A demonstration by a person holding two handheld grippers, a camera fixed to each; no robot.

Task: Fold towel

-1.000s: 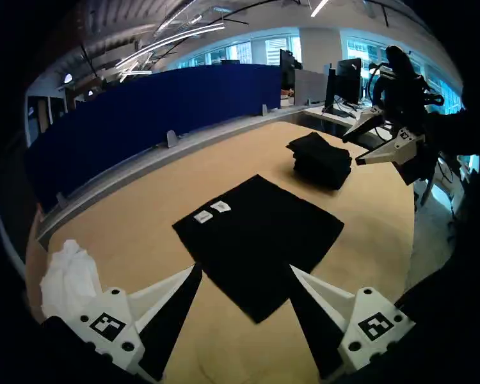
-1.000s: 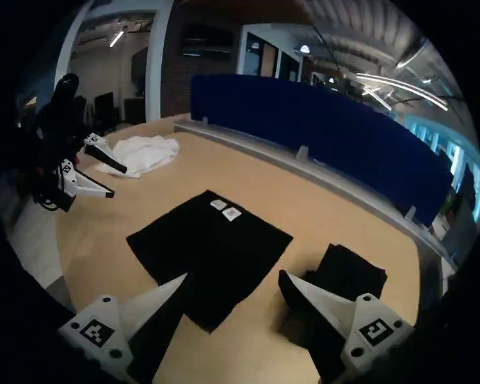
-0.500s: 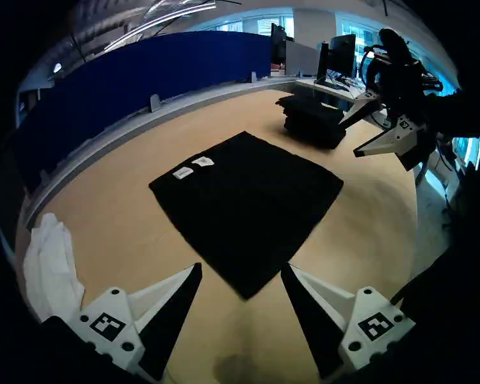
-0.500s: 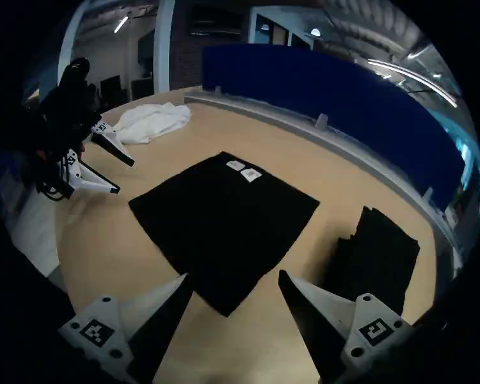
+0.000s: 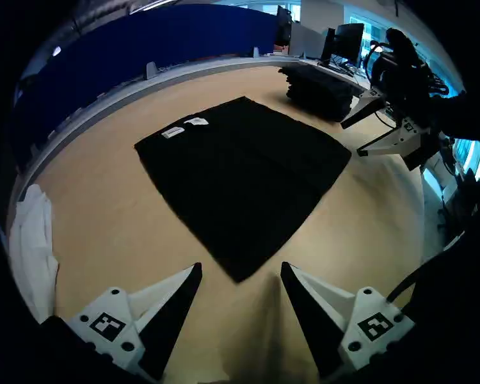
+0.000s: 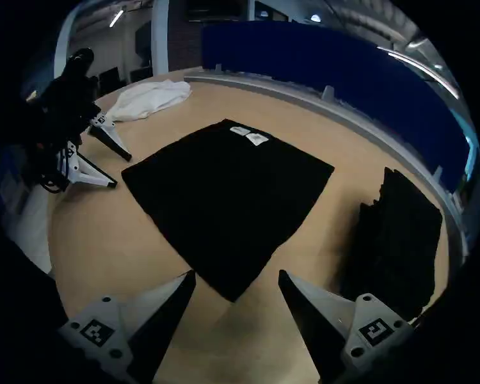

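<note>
While looking along the left gripper (image 5: 240,265): fingers spread wide, pinching nothing, poised over the tan table (image 5: 112,211). Straight ahead, black towel (image 5: 240,173) lying flat and unfolded on the table, nearest corner pointing into the gap between the fingers. Two small white labels (image 5: 184,127) at the towel's far edge. Beyond the far corner, stack of folded black towels (image 5: 317,89), apart from the flat one. At the left rim, crumpled white cloth (image 5: 32,249) on the table. Behind, blue partition (image 5: 144,38) along the table's far side. At the right, right gripper (image 5: 351,139), fingers apart and empty, hanging just off the towel's right corner.

While looking along the right gripper (image 6: 235,274): fingers likewise spread, holding nothing. Black towel (image 6: 227,192) flat ahead, one corner aimed between the fingertips, white labels (image 6: 249,134) at the far edge. To the right, stack of folded black towels (image 6: 397,237), near the flat one but not touching. Far left, white cloth (image 6: 150,99). At the left, left gripper (image 6: 123,171), fingers parted, tips low beside the towel's left corner; touching the table or not, cannot tell.
</note>
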